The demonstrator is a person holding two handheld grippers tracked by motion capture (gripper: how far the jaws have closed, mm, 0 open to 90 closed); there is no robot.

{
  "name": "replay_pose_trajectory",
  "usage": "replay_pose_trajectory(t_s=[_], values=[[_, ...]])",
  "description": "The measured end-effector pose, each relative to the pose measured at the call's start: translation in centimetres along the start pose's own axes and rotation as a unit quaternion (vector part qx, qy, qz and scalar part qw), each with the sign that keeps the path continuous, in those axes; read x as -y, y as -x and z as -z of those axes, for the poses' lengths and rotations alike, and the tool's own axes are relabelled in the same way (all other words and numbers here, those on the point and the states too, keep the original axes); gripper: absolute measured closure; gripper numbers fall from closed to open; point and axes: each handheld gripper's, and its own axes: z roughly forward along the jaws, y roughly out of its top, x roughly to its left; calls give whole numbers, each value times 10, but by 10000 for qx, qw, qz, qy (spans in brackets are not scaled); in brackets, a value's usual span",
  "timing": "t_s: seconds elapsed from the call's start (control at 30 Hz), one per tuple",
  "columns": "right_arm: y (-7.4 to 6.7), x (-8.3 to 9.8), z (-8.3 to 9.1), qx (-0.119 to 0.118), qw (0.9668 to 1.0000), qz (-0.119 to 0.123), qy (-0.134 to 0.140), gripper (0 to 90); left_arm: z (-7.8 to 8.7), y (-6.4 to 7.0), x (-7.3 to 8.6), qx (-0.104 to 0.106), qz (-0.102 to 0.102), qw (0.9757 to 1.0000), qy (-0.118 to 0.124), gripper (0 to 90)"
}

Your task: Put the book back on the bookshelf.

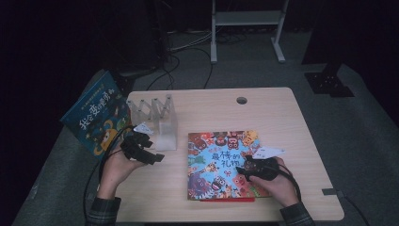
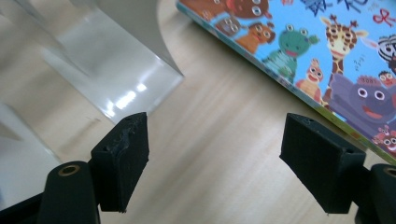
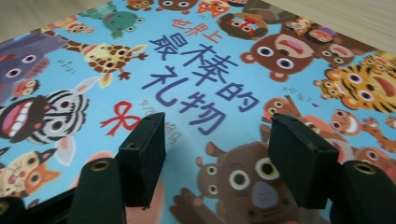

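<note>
A picture book [image 1: 221, 162] with cartoon animals on its blue cover lies flat on the table's front middle. My right gripper [image 1: 242, 170] hovers low over the book's right half. In the right gripper view its jaws [image 3: 217, 149] stand apart above the cover [image 3: 201, 60] with nothing between them. My left gripper [image 1: 157, 157] is low over bare wood between a clear plastic book rack [image 1: 157, 120] and the book's left edge. The left gripper [image 2: 215, 154] is open and empty, with the rack [image 2: 116, 60] at upper left and the book [image 2: 327, 56] at upper right.
A second blue picture book [image 1: 96, 117] stands tilted at the rack's left end, past the table's left edge. The wooden table [image 1: 273, 117] has a cable hole [image 1: 242, 100] at the back. White frame legs [image 1: 244, 28] and cables lie on the floor behind.
</note>
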Motion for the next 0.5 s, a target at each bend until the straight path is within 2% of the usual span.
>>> replay_pose_trajectory(t_s=[0.23,0.27,0.5], values=[[18,-9,2,379,9990,-222,-65,357,-25,13,3,250,-117,9996,13,161],[21,-11,2,426,9987,-259,-86,357,-27,13,3,271,-152,9995,0,135],[43,-26,-1,635,9975,-292,-145,358,-35,20,5,357,-334,9988,38,118]])
